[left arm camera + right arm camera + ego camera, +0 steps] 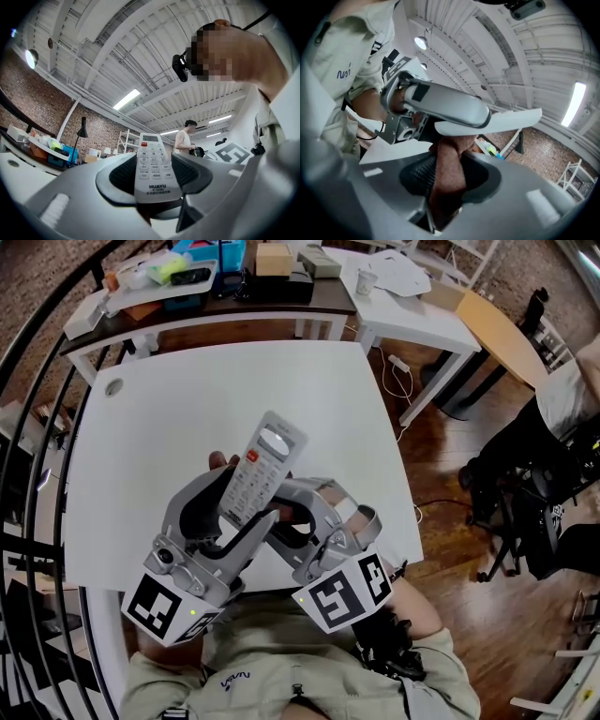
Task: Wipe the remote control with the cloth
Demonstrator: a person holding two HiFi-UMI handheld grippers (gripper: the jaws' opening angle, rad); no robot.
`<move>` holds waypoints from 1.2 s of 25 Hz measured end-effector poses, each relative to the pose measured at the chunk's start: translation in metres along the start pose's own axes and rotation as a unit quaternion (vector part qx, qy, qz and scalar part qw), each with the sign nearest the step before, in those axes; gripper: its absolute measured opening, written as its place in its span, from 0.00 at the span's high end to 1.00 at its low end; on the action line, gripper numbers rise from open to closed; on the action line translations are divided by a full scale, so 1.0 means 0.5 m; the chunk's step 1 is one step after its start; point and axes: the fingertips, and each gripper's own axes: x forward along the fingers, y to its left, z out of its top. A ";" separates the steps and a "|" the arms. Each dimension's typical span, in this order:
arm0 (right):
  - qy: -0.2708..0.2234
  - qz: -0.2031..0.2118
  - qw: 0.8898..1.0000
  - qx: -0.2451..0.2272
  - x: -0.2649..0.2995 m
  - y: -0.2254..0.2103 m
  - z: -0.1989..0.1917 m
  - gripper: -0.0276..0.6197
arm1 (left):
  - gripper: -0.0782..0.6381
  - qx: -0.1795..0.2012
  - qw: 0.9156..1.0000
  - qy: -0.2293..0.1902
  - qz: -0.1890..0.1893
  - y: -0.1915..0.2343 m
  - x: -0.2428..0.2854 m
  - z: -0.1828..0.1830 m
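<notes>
White table (178,418) on a wooden floor (441,549), in a room with a brick wall (28,108) and a ribbed white ceiling (117,47) carrying strip lights. On the cluttered far tables stand a blue bin (225,253), contents unclear, a cardboard box (274,259) and a paper cup (366,281). Your left gripper (154,173) is clamped on the lower end of the remote control (261,465), held above the table with its buttons facing you. Your right gripper (447,180) pinches the brown cloth (450,154), whose top touches the remote's underside.
</notes>
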 end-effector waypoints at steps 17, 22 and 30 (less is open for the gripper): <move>0.006 -0.103 0.993 0.062 -0.052 -0.159 -0.033 0.76 | 0.55 0.040 0.999 -0.010 0.035 0.044 0.002 0.031; 0.002 -0.136 0.989 0.055 -0.074 -0.226 -0.022 0.76 | 0.55 0.069 0.996 -0.012 0.052 0.070 0.013 0.054; -0.022 -0.176 0.983 0.046 -0.088 -0.314 0.009 0.76 | 0.55 0.116 0.990 -0.013 0.083 0.119 0.039 0.091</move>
